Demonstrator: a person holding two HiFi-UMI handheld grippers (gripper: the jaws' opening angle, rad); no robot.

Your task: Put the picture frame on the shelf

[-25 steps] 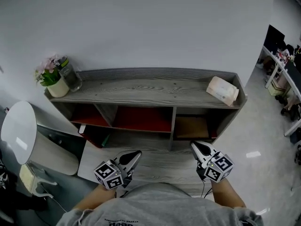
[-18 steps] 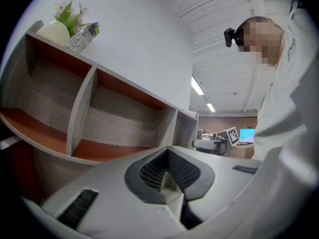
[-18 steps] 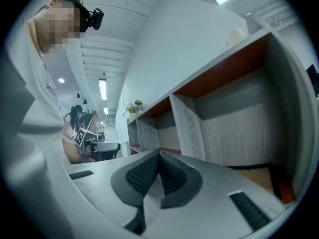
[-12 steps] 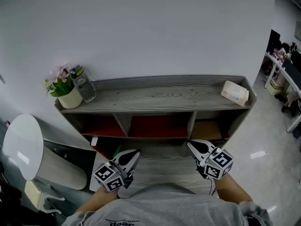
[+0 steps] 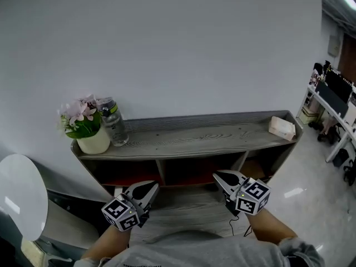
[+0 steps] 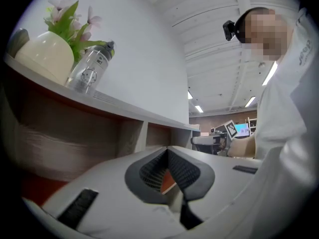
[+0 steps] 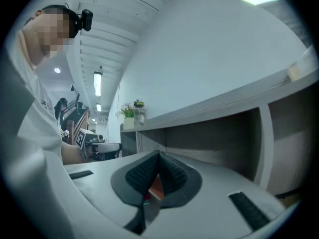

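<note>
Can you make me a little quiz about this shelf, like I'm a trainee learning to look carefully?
1. Pick one: what stands right beside the flower pot on top of the shelf?
A) a water bottle
B) a lamp
C) a stack of books
2. True or false: the left hand-held gripper is holding a picture frame.
3. Fill in the gap: in the head view, the white pack lies at the ___ end of the shelf top.

Key: 1 is A. 2 is false, because its jaws are together with nothing between them. 3 is right.
</note>
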